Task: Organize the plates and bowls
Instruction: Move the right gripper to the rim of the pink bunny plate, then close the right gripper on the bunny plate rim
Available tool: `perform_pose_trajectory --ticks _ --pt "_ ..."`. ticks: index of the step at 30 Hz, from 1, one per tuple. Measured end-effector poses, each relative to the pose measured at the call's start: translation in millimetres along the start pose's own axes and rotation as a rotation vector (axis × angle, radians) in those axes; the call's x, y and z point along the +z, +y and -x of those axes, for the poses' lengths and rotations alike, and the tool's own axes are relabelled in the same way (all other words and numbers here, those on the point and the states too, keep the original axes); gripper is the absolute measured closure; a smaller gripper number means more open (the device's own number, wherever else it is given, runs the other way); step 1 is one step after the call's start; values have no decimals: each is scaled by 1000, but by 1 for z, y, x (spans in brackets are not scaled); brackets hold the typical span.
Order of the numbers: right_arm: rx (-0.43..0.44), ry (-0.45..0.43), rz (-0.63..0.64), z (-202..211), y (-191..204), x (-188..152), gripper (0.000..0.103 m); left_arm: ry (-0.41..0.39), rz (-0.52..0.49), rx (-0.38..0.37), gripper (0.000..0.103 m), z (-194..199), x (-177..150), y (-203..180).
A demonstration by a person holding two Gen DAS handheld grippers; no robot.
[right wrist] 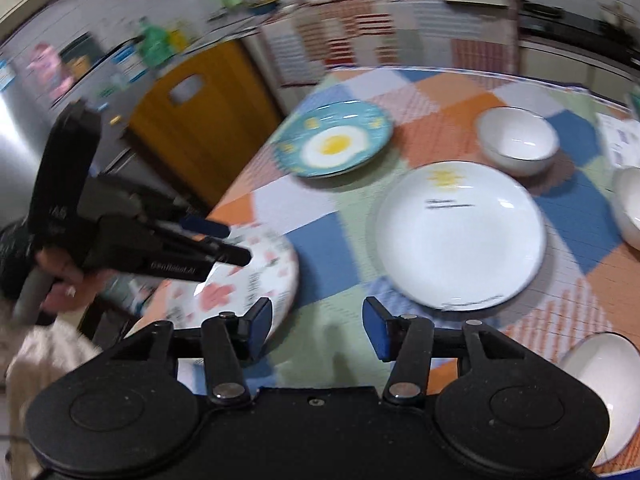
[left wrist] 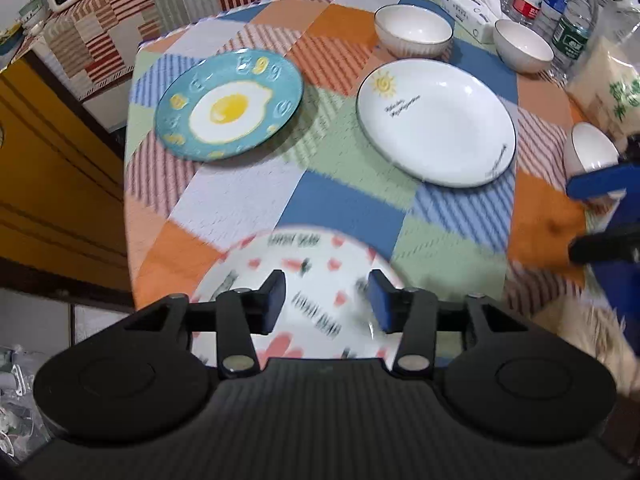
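A pink-patterned plate (left wrist: 308,300) lies at the table's near edge, right under my left gripper (left wrist: 326,302), which is open and empty above it. A teal fried-egg plate (left wrist: 228,110) sits far left and a white sun plate (left wrist: 436,124) far right. Two white bowls (left wrist: 414,34) (left wrist: 522,46) stand behind it, a third bowl (left wrist: 588,154) at the right. My right gripper (right wrist: 318,330) is open and empty over the cloth, between the pink plate (right wrist: 240,288) and the white plate (right wrist: 460,236). It also shows in the left wrist view (left wrist: 600,216).
The table has a patchwork cloth (left wrist: 248,204). Water bottles (left wrist: 560,12), a tissue box (left wrist: 472,10) and a bag (left wrist: 612,88) stand at the far right. A yellow cabinet (left wrist: 52,184) stands left of the table. A bowl (right wrist: 600,376) lies near my right gripper.
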State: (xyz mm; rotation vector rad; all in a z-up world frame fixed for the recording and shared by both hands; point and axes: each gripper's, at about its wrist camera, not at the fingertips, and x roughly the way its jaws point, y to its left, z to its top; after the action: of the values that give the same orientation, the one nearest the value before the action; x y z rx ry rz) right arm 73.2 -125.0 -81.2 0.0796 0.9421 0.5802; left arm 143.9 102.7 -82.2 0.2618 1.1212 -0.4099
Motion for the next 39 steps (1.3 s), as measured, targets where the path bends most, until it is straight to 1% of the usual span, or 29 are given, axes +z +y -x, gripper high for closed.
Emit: perform_pose_trajectory --ticks 3,5,6,7,8,10,12,14,15,16,18,21,23,25,26,27,28,29,30,32,35,37,39 --pt "6 -10 58 -5 14 -1 47 3 26 -8 47 4 -22 16" --pt "40 -25 107 -12 21 -2 47 3 50 -2 36 3 -38 28" --pt "71 -43 147 -16 24 -3 47 -5 67 -3 35 2 -45 34" --pt "101 -56 205 -24 26 -5 47 -14 91 -14 29 0 -52 42" --pt "103 -57 233 -31 26 -6 47 -13 119 -19 27 -2 -58 49" --pt "105 -42 245 -51 23 -7 47 -7 155 -17 27 -7 -66 58" --pt "99 -1 217 -70 18 -6 47 -3 184 -14 27 -14 -75 66" --pt "70 45 210 -92 17 -7 47 6 216 -24 27 -21 -82 73" --pt "62 68 212 -102 16 -8 49 10 233 -20 27 -24 -85 76" --pt "57 81 205 -110 16 -10 53 11 250 -7 27 -28 -89 80" --pt "61 110 177 -122 16 -12 53 2 272 16 27 -33 -95 85" --pt "87 139 86 -137 11 -15 54 22 316 9 30 -43 -103 93" --pt "98 156 37 -145 9 -16 56 50 369 -16 30 -48 -108 99" --pt "98 157 6 -149 8 -17 61 46 450 -50 31 -50 -117 105" --pt "101 157 -10 -151 8 -18 63 43 470 -64 33 -50 -120 107" --pt "100 163 -34 -154 7 -18 68 47 473 -70 35 -52 -121 107" --pt "89 161 -68 -155 5 -18 76 53 475 -67 39 -53 -122 107" --pt "78 153 -99 -156 3 -19 78 57 485 -59 43 -55 -123 108" --pt "77 151 -107 -157 3 -19 79 61 494 -58 47 -57 -123 108" --pt "65 144 -121 -161 3 -21 82 63 508 -67 61 -59 -124 110" --pt "71 152 -156 -168 1 -23 83 47 527 -50 73 -60 -125 110" --pt "76 146 -170 -170 1 -24 84 34 539 -66 76 -61 -127 107" --pt "73 138 -171 -169 1 -25 84 9 515 -41 76 -60 -128 100"
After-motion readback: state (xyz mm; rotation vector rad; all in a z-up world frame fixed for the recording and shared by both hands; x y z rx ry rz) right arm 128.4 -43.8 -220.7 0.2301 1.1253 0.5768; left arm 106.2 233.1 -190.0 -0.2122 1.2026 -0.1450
